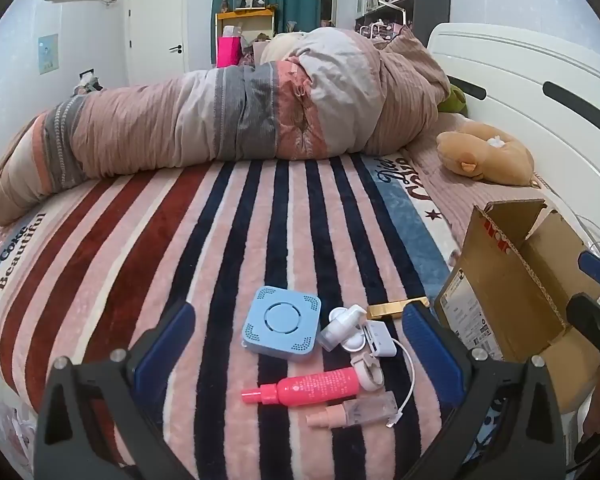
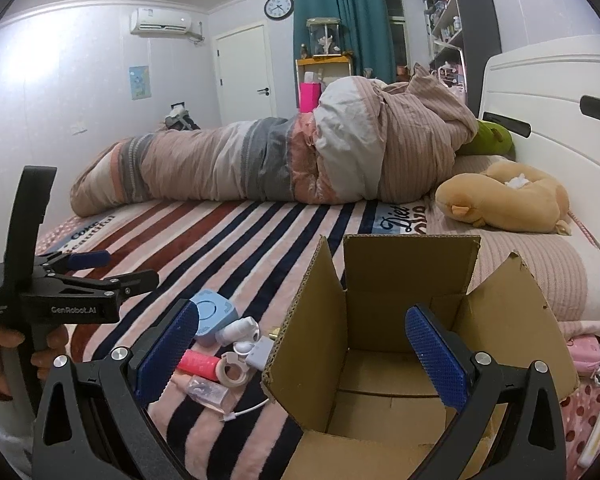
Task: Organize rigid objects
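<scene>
A rolled quilt (image 1: 228, 112) lies across the striped blanket (image 1: 148, 240) mid-frame; a tan plush toy (image 1: 486, 154) rests at right by the white headboard (image 1: 540, 92). A wall clock (image 2: 279, 7) hangs beside teal curtains (image 2: 344, 24), top centre.

"GenRobot.AI" on left gripper (image 2: 100, 270)

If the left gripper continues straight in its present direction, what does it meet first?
Probably the blue square box, centred between the open left gripper fingers; depth is uncertain.
</scene>
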Motion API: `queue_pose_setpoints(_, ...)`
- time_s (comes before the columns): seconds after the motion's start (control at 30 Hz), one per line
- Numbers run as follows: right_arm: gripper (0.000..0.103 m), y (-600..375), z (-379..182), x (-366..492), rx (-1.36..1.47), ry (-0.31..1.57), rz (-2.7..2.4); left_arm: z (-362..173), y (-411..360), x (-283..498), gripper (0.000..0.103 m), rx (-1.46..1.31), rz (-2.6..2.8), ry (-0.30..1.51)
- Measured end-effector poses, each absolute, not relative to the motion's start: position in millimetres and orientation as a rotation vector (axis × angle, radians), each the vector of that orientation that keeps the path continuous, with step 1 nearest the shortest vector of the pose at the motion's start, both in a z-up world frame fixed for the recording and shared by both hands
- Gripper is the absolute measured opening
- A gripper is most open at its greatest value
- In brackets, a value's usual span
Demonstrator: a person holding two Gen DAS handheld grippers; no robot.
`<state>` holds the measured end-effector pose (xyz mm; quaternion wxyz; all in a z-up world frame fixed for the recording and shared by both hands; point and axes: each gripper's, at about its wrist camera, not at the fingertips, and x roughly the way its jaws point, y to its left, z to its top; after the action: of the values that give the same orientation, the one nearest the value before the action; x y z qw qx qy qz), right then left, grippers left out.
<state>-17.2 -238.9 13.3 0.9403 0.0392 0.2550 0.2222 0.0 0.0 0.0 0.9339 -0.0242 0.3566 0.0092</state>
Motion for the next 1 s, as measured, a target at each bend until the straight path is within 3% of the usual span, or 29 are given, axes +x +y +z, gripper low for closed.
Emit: queue_pose_setpoints(1.0, 0.103, -239, 13, -27, 0.072, 0.525, 0.464, 12, 2, -11, 0.103, -0.057, 0.021, 0.734)
